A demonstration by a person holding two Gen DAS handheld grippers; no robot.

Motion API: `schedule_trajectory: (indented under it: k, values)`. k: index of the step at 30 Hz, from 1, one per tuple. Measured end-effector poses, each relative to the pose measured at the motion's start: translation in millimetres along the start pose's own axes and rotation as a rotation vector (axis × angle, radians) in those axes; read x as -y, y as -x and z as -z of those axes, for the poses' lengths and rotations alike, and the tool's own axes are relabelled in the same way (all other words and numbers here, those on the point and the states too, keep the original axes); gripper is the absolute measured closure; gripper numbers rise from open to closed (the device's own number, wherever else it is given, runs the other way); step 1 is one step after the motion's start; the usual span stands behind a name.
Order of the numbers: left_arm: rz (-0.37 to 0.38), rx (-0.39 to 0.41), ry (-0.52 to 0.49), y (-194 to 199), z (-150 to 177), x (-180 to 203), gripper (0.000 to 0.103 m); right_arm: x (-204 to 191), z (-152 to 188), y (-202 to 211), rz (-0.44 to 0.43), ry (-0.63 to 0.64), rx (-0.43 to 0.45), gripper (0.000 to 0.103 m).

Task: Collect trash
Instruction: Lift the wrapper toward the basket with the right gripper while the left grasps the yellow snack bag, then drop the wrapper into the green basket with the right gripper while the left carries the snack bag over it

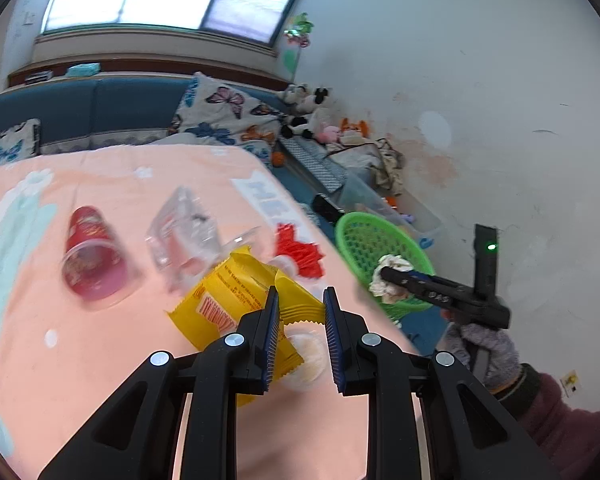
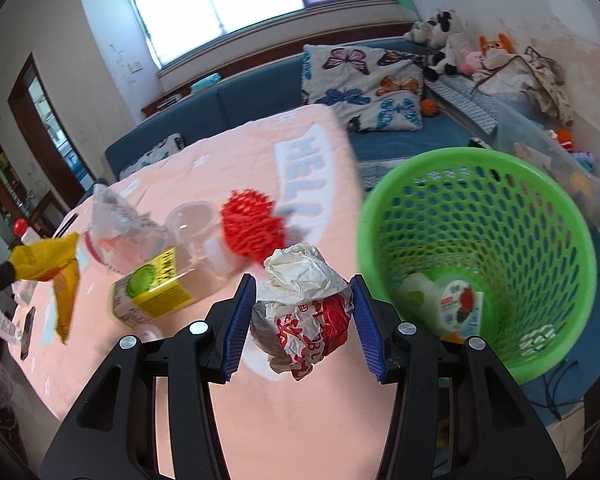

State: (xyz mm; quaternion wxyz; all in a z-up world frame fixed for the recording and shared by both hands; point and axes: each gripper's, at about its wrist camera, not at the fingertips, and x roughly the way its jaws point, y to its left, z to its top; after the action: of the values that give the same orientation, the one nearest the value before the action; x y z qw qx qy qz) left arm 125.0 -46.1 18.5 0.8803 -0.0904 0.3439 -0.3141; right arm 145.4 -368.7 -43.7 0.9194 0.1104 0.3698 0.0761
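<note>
The right gripper (image 2: 304, 320) clamps a crumpled paper wad (image 2: 304, 312) beside the green basket (image 2: 548, 280); released early, it could miss. The left gripper's (image 1: 300, 340) jaws pinch a yellow wrapper (image 1: 236, 300) loosely; it might slip.

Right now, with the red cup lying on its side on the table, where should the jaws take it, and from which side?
Take the rim, I think. The red cup lies with its open mouth toward the left wrist camera, so come from that near side, one jaw inside, one outside the upper wall. The round body may roll.
</note>
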Motion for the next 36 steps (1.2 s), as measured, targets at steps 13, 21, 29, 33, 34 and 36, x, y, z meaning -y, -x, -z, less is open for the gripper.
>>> schedule_trajectory:
  k: [13, 21, 29, 33, 34, 36]
  values:
    - [0.101, -0.039, -0.099, -58.2, -46.3, 60.5, 0.082, 70.6, -6.0, 9.4, 0.138, -0.066, 0.024, 0.053]
    - [0.148, -0.065, -0.160, -104.7, -71.0, 98.9, 0.082, 104.1, -5.6, 10.2, 0.181, -0.105, 0.033, 0.041]
    - [0.181, -0.109, -0.186, -156.2, -85.7, 128.9, 0.082, 127.3, 3.5, 13.2, 0.196, -0.137, 0.025, 0.038]
    - [0.199, -0.135, -0.199, -180.6, -87.0, 144.7, 0.081, 134.3, 9.1, 20.5, 0.202, -0.149, 0.032, 0.034]
    - [0.200, -0.140, -0.200, -185.6, -87.0, 147.5, 0.081, 135.6, 10.5, 22.7, 0.204, -0.151, 0.033, 0.034]
    - [0.197, -0.153, -0.208, -198.0, -86.5, 154.5, 0.081, 137.1, 12.8, 26.7, 0.208, -0.153, 0.035, 0.034]
